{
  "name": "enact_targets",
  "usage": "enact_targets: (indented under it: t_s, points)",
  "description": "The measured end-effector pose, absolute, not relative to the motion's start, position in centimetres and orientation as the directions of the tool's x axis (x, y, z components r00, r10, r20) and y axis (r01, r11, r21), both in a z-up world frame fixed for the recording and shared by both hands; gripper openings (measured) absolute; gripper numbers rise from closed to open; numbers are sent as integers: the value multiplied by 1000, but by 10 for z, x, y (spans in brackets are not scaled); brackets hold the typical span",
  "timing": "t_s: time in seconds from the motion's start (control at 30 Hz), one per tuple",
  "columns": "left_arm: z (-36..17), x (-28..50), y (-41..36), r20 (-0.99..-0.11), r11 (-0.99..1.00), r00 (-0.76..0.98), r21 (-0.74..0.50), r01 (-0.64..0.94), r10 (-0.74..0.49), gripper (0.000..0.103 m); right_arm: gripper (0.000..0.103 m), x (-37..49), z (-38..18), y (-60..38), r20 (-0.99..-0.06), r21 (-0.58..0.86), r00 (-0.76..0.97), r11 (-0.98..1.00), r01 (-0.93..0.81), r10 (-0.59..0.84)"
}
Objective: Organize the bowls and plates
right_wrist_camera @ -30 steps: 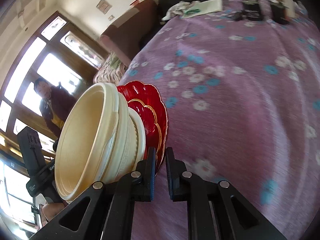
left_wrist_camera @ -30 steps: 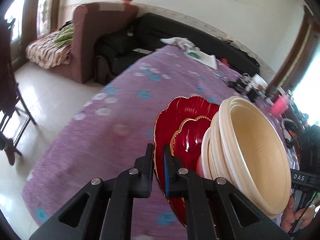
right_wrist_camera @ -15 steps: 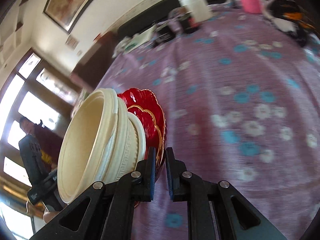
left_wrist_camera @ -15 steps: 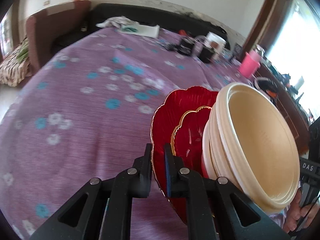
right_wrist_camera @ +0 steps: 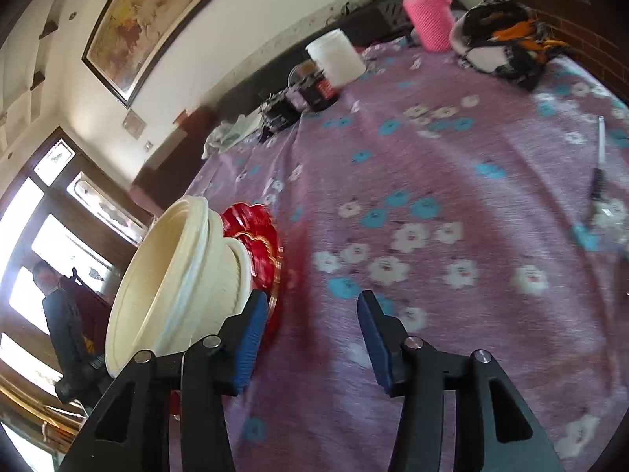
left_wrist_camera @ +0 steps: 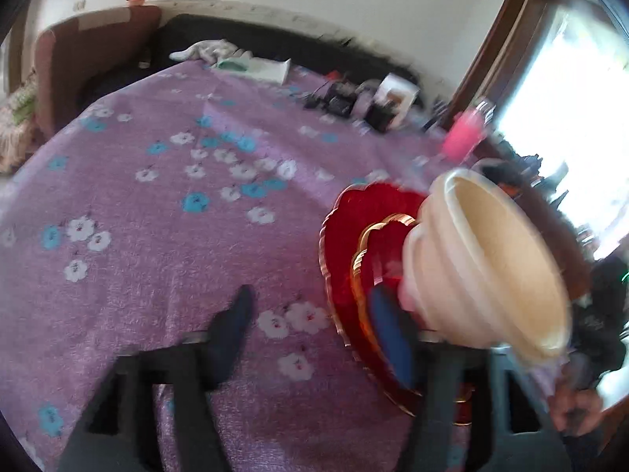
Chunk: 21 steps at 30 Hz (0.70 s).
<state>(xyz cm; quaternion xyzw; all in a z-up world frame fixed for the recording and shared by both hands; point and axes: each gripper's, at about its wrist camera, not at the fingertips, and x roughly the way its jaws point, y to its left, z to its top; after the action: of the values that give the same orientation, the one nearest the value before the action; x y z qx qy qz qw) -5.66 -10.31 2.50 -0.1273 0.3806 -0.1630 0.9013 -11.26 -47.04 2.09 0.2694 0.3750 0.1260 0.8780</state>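
We see a stack of cream ribbed plastic bowls [left_wrist_camera: 491,259] nested together and sitting on two glossy red scalloped plates with gold rims [left_wrist_camera: 365,236], a smaller plate on a larger one. The whole stack rests on the desk, which is covered by a purple cloth with white and blue flowers [left_wrist_camera: 157,216]. In the left wrist view the stack lies at about four o'clock, tilted by the lens; in the right wrist view the bowls [right_wrist_camera: 177,275] and plates [right_wrist_camera: 255,236] lie at about eight o'clock.

Our left tool [left_wrist_camera: 314,326] is spread wide, its blue-padded fingers well apart. One finger lies over the bare cloth at six o'clock, the other against the face of the red plates just beneath the bowls; the blur keeps us from telling whether it touches them. It grips nothing.

Our right tool [right_wrist_camera: 310,314] is likewise spread wide. Its left finger stands just beside the plate rim and the bowl wall, its right finger over open cloth, with nothing between them.

At twelve o'clock, far across the desk, stand a pink knitted bottle [right_wrist_camera: 428,11] and a white plastic jar [right_wrist_camera: 334,55].
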Motion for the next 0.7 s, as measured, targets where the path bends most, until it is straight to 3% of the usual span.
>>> enact_targets:
  t_s: [0.1,0.17,0.43,0.7]
  points:
    - [37,-71,-96,-544,910,745,-357,212,-386,87,54,-143,21,-493,-578,502,794,849,164,188]
    - [41,-76,-96,-513,903,760,-361,233,-400,92,62,-151,25,-499,-542,515,827,837,187,148]
    - [46,-88,-87,-450,874,770,-395,283,-453,96,62,-123,5,-498,-643,523,746,810,264,172]
    - [39,-74,-88,-502,844,689,-416,338,-523,96,58,-122,6,-498,-669,481,736,816,322,105]
